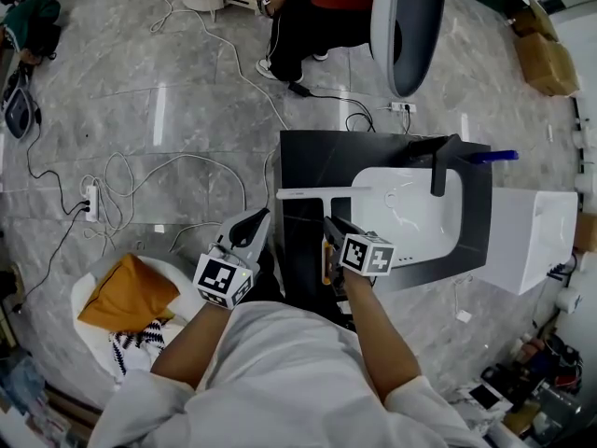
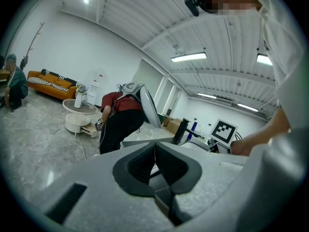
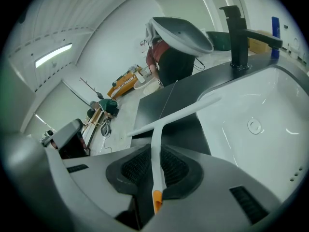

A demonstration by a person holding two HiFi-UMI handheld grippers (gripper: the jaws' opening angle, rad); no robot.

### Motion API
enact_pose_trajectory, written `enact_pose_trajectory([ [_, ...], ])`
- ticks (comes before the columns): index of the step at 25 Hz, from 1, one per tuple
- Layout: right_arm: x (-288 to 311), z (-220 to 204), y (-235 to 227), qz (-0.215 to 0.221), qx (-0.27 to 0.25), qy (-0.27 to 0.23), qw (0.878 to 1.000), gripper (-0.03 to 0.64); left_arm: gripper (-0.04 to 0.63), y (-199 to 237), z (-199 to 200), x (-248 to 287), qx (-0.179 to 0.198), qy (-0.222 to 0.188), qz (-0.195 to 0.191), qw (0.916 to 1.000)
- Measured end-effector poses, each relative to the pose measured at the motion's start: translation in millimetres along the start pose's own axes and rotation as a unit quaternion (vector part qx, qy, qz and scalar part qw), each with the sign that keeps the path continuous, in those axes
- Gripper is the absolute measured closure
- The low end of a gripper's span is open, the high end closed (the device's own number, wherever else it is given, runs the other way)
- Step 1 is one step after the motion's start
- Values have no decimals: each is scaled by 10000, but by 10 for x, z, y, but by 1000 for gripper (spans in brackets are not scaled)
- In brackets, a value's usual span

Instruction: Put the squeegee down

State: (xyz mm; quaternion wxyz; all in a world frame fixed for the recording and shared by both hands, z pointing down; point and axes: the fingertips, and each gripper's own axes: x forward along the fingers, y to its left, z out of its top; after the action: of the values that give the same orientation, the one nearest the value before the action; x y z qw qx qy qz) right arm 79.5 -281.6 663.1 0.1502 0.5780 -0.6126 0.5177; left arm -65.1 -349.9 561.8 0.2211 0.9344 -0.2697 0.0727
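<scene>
The squeegee (image 1: 322, 192) is white and T-shaped, with an orange tip on its handle end. My right gripper (image 1: 332, 229) is shut on its handle (image 3: 156, 153). Its blade (image 3: 175, 115) hangs crosswise over the black countertop (image 1: 308, 161), with one end reaching over the left rim of the white sink basin (image 1: 415, 222). I cannot tell if the blade touches the counter. My left gripper (image 1: 254, 224) hovers left of the counter's edge, over the floor. In the left gripper view that gripper (image 2: 155, 159) is shut with nothing in it.
A black faucet (image 1: 440, 166) and a blue bottle (image 1: 492, 156) stand at the basin's far side. A white cabinet (image 1: 532, 236) adjoins on the right. A person in red (image 1: 312, 7) bends beside a grey oval tub (image 1: 408, 26). Cables and a power strip (image 1: 90, 202) lie left, near a cushioned basket (image 1: 126, 292).
</scene>
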Motion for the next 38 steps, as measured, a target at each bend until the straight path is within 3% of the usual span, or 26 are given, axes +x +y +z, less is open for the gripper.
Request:
enact_pose_trajectory([
  [6,81,-35,-95,-94,40,45,9999,549,578,24,-44,14,-34,73,-3,10000],
  [17,84,-16,-56,-262,-379,60,9989,549,578,18,-77,33,-75,125,-26,9999],
  [28,6,101,-52,-132,-320,-181,9992,541,578,35,-86,-89,-75,85,173,9998],
  [34,-397,495,33,175,-667,-882,9937,541,578,-54,23,-198,52,-115,420,9990],
  [38,-1001,730,126,621,-1005,-1602,9800,543,578,-329,179,-323,170,-305,584,9977],
])
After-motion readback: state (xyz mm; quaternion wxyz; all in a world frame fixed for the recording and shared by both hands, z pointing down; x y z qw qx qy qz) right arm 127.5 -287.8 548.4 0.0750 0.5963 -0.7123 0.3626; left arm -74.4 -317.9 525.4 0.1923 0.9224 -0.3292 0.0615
